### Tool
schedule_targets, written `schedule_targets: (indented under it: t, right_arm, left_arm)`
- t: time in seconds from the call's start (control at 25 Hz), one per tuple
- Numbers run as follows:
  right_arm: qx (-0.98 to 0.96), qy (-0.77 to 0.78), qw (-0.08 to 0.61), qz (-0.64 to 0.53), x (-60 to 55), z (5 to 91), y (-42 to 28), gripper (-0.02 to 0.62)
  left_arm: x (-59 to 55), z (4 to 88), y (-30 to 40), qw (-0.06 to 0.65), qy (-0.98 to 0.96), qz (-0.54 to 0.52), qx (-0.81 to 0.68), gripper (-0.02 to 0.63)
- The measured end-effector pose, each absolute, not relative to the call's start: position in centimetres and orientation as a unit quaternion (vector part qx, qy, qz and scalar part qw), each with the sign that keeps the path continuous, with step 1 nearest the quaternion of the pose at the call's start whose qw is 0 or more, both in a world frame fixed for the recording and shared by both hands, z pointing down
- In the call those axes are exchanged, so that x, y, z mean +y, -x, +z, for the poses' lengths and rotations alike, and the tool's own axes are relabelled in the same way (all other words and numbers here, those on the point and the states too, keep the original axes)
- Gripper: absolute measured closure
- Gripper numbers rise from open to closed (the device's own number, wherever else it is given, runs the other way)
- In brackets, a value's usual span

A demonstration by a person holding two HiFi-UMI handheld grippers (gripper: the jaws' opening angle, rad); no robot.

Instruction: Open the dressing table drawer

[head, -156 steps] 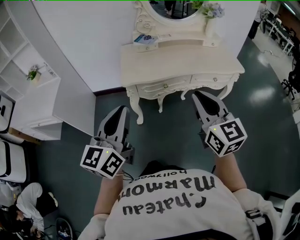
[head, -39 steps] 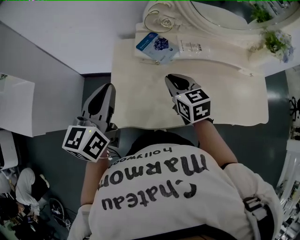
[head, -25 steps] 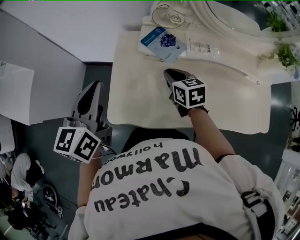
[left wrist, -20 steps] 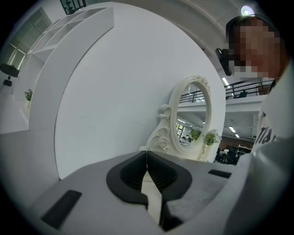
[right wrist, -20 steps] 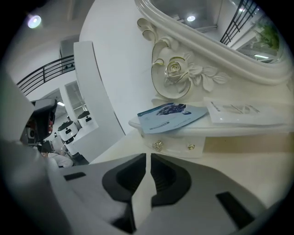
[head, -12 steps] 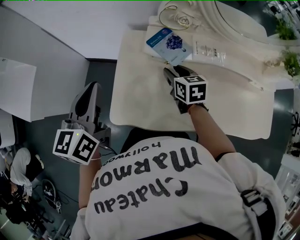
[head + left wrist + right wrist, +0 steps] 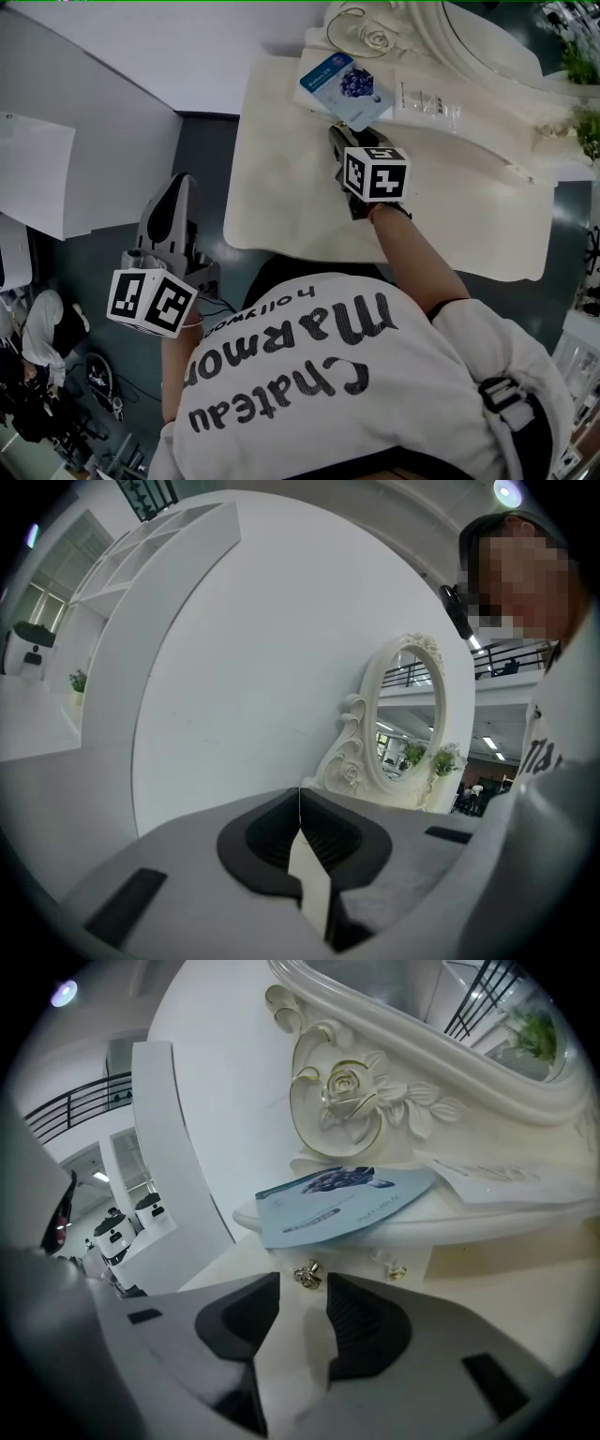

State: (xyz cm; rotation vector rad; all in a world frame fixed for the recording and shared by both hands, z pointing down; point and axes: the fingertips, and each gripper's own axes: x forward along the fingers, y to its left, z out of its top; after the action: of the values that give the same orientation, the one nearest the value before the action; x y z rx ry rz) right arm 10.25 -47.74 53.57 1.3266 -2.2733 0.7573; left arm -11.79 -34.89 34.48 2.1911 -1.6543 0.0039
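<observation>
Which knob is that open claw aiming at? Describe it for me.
Find the cream dressing table with a carved rose. Under the raised shelf holding a blue packet sit two small gold knobs. It is the left knob, not the right knob, straight ahead of the right gripper's gap.

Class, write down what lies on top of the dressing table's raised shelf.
A blue packet and a pale flat packet lie on the shelf. The shelf surface beneath them is covered.

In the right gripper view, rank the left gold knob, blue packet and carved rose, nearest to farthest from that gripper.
The right gripper has just opened its jaws, empty.
1. Left gold knob, just ahead of the tips.
2. Blue packet, on the shelf above.
3. Carved rose, on the mirror frame.
</observation>
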Motion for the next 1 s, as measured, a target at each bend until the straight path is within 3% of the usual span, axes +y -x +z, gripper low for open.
schedule_targets:
  t: [0.36,1.0]
  right_arm:
    - [-0.794,-0.509,0.182,0.277,-48.6,53.5,-10.1,0.471]
    - [-0.756,-0.56,0.168,0.293,-48.9,53.8,-10.4,0.485]
  left_arm:
    - [-34.6,34.5,12.5,0.198,-0.78,-0.003,-0.594,0.583]
    - [-33.8,33.9,13.3,0.194,-0.782,-0.007,-0.592,0.583]
